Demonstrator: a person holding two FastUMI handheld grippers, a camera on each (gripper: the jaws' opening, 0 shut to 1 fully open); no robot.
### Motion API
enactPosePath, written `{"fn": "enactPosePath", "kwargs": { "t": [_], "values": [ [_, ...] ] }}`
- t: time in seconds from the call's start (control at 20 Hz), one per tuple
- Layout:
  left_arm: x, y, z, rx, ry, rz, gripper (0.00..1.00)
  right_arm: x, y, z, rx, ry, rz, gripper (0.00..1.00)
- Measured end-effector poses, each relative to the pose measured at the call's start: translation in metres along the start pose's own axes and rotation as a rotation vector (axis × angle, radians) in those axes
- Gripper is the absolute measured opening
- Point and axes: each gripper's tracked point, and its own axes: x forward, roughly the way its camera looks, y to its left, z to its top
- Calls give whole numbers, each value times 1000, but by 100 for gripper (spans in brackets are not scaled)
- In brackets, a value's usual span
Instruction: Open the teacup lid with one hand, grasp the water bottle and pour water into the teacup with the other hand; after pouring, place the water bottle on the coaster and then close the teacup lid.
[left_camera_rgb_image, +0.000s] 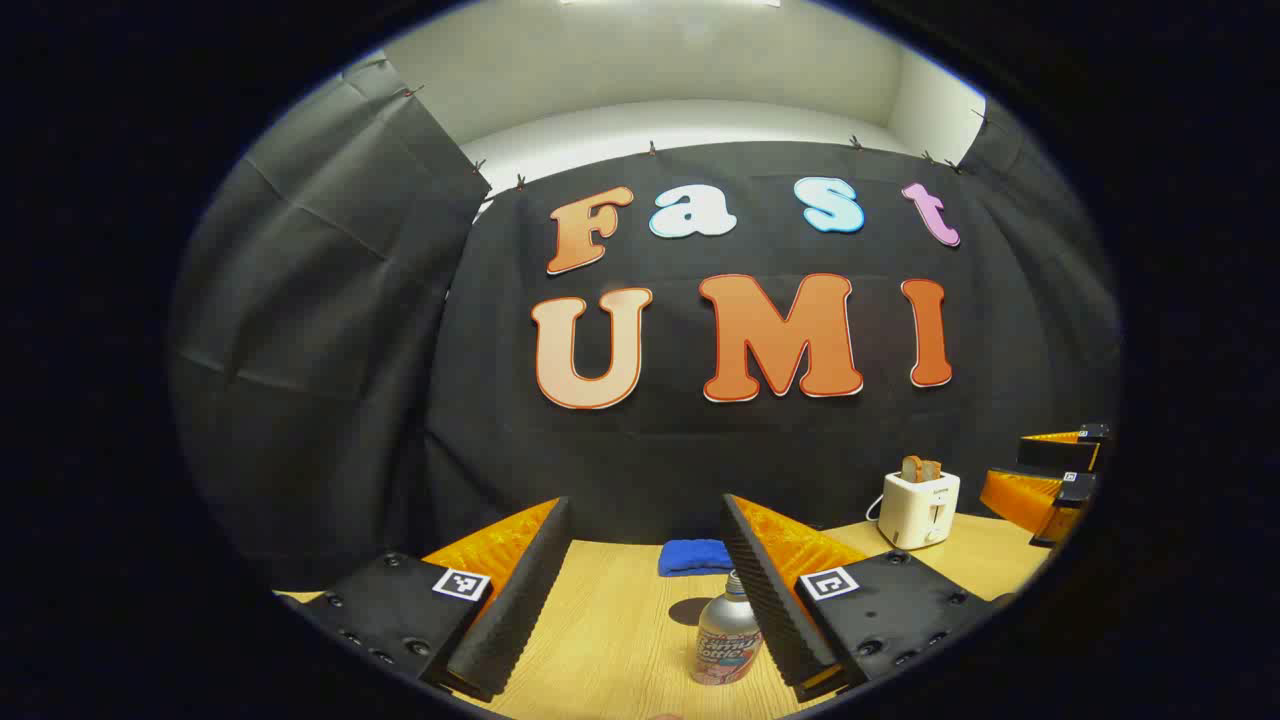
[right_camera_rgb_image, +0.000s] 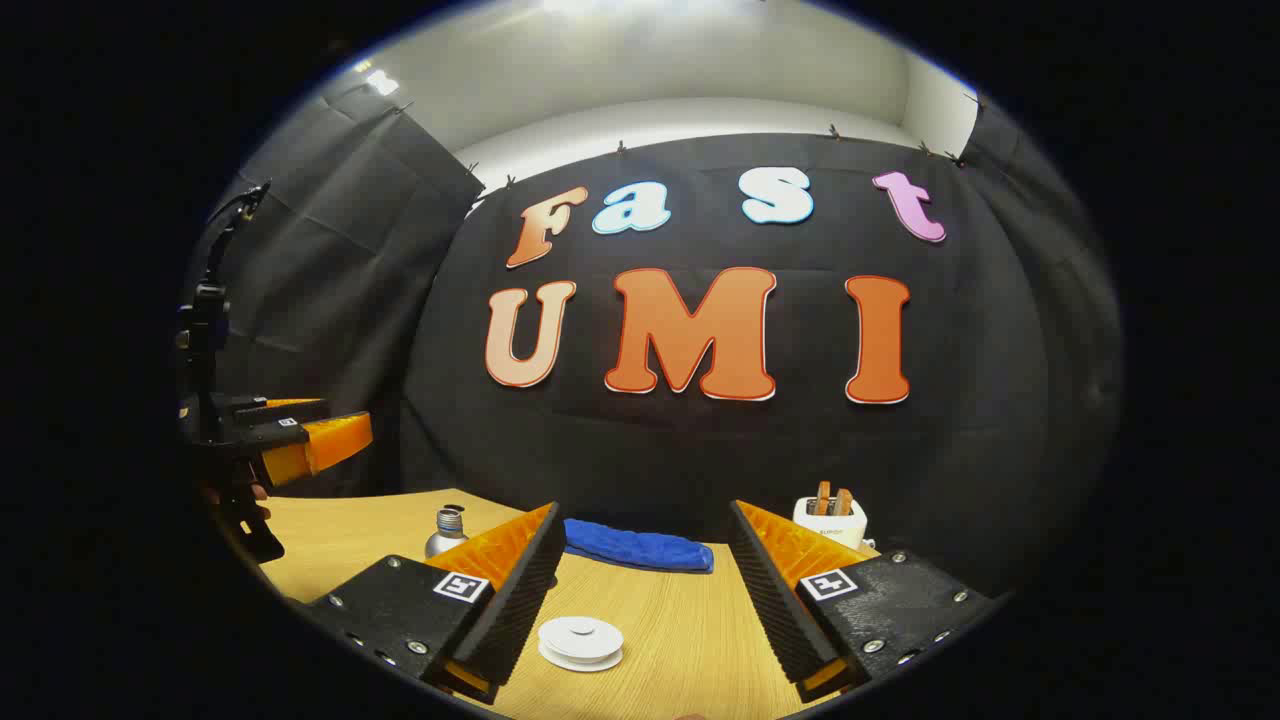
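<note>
A silver water bottle (left_camera_rgb_image: 728, 640) with a printed label stands upright on the wooden table, just inside the right finger of my open left gripper (left_camera_rgb_image: 645, 510); nothing is held. In the right gripper view the bottle (right_camera_rgb_image: 445, 535) peeks out behind the left finger. A white teacup (right_camera_rgb_image: 580, 641) with its knobbed lid on sits low between the fingers of my open right gripper (right_camera_rgb_image: 644, 512), nearer the left one and apart from both. A blue cloth pad (right_camera_rgb_image: 640, 548) lies by the back wall. The left gripper (right_camera_rgb_image: 300, 440) hangs at the left, above the table.
A white toaster (left_camera_rgb_image: 920, 505) with two slices in it stands at the back right of the table (left_camera_rgb_image: 610, 640); the same toaster (right_camera_rgb_image: 830, 515) sits behind my right finger. The blue pad (left_camera_rgb_image: 695, 556) lies beyond the bottle. The right gripper (left_camera_rgb_image: 1050, 480) hovers at the far right.
</note>
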Motion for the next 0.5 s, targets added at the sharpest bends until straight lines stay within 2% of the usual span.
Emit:
{"fn": "enactPosePath", "kwargs": {
  "t": [0.25, 0.5],
  "values": [
    [6, -13, -2, -26, 23, -39, 94, 5, 7, 2, -7, -6, 20, 97],
    [10, -25, -1, -31, 25, -56, 99, 5, 3, -4, -6, 9, 2, 97]
  ]
}}
